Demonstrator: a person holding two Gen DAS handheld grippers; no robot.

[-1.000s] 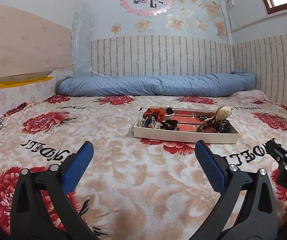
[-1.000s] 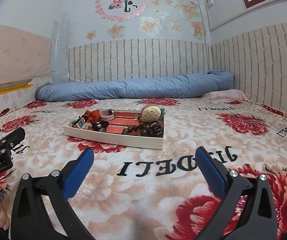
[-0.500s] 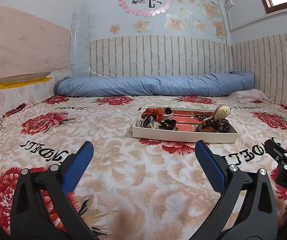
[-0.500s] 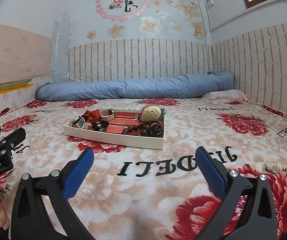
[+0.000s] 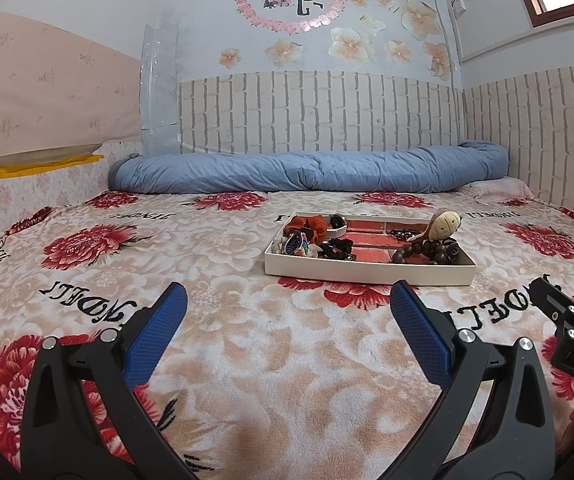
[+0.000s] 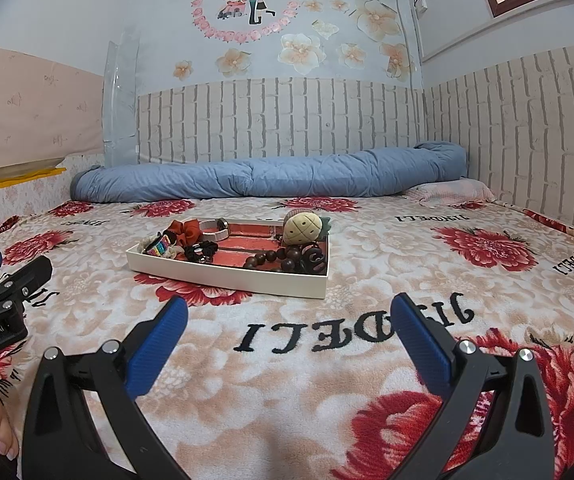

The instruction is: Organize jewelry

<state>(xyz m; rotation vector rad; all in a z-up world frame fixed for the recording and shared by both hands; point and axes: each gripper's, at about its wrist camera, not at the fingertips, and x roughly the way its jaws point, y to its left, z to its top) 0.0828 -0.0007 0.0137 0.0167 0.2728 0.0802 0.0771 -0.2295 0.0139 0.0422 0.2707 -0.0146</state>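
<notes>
On the bed, as the left wrist view shows it, a shallow white tray (image 5: 369,271) rests on the floral blanket (image 5: 247,360), well ahead of the left hand-held gripper (image 5: 285,326). That gripper's blue pads stand wide apart and hold nothing. At the right edge the right hand-held gripper (image 5: 567,304) is partly visible, beside the left one and also short of the tray.

Risk, as a judgement: the blanket is soft and plush, so a downward press on the tray rim could tilt the tray and spill its contents. The pieces lie close together, so a wide closing stroke could catch two at once or drag a strand across its neighbours.

Tray contents: a red fabric bow (image 5: 311,224) and a white band (image 5: 337,227) at the far left; a multicoloured piece (image 5: 295,245) and a black scrunchie (image 5: 337,249) at the near left; a string of dark wooden beads (image 5: 427,251) and a pineapple-shaped plush (image 5: 445,225) at the right. The red base is bare in the middle.

From the right wrist view, the right hand-held gripper (image 6: 287,328) is likewise fully spread and empty, short of the tray (image 6: 227,276). The plush (image 6: 303,229) and beads (image 6: 275,258) occupy the near right corner. A small dark strand behind them is too small to identify.
</notes>
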